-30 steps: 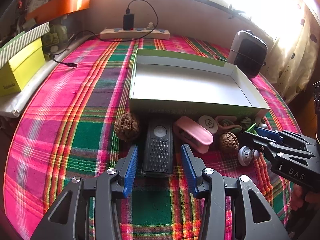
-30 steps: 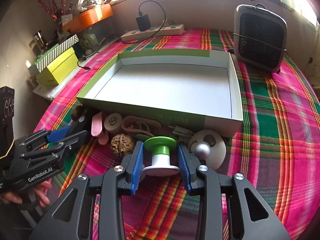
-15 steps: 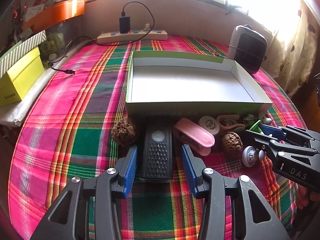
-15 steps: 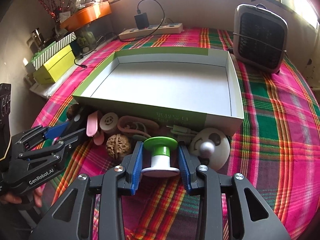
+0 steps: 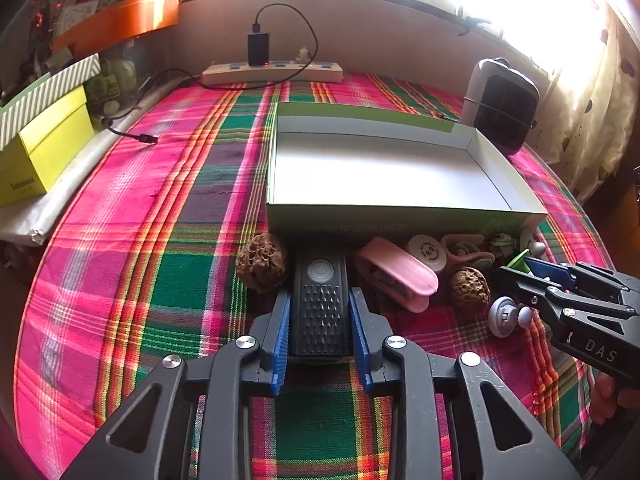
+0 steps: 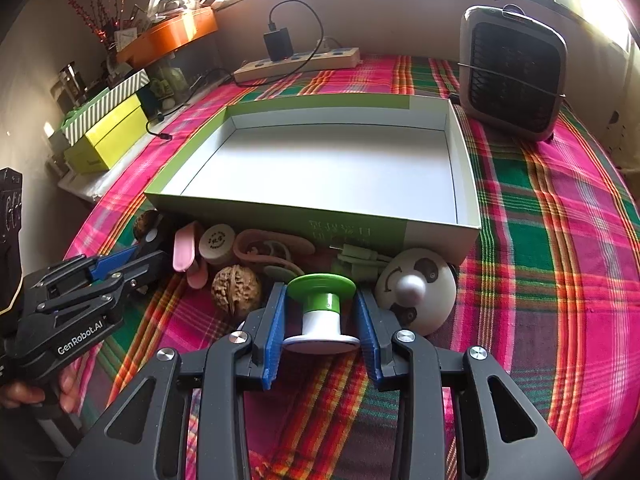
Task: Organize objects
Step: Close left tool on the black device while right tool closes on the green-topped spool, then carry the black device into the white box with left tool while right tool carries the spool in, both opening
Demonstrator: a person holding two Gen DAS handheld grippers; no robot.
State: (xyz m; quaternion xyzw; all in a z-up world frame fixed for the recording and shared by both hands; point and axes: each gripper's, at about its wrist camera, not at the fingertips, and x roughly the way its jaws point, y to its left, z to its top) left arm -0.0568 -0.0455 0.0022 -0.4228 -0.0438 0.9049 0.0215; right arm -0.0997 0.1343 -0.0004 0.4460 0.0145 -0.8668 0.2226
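Progress is barely begun, judging by the left wrist view: the green-sided box (image 5: 384, 172) near the middle of the table (image 5: 120, 272) shows only its bare white floor, and every loose thing sits on the plaid cloth in a row along the box's near wall. The left gripper (image 5: 320, 316) has its jaws closing on the black remote-like device (image 5: 320, 300), whose far end almost meets the box wall; the blue pads (image 5: 282, 320) sit against both its long sides, so I judge the grip made. Just to its left lies a wrinkled walnut (image 5: 261, 266); to its right a pink clip (image 5: 396, 276), a round white cap (image 5: 428, 254), a second walnut (image 5: 469, 289) and a grey knob (image 5: 505, 316), beside which the right gripper (image 5: 516, 270) reaches in from the right edge.

Right wrist view: the box (image 6: 320, 168) is again without contents. The right gripper (image 6: 320, 312) is clamped on a green-topped spool (image 6: 320, 308) standing upright on the cloth just before the box's near wall, its blue pads (image 6: 276, 320) at the white base. A white disc with a silver ball (image 6: 416, 288) lies just to the right, a walnut (image 6: 236, 290) to the left, the left gripper (image 6: 132, 256) farther left.

Both pieces seem ready to lift; nothing has been put away, and the whole row remains.
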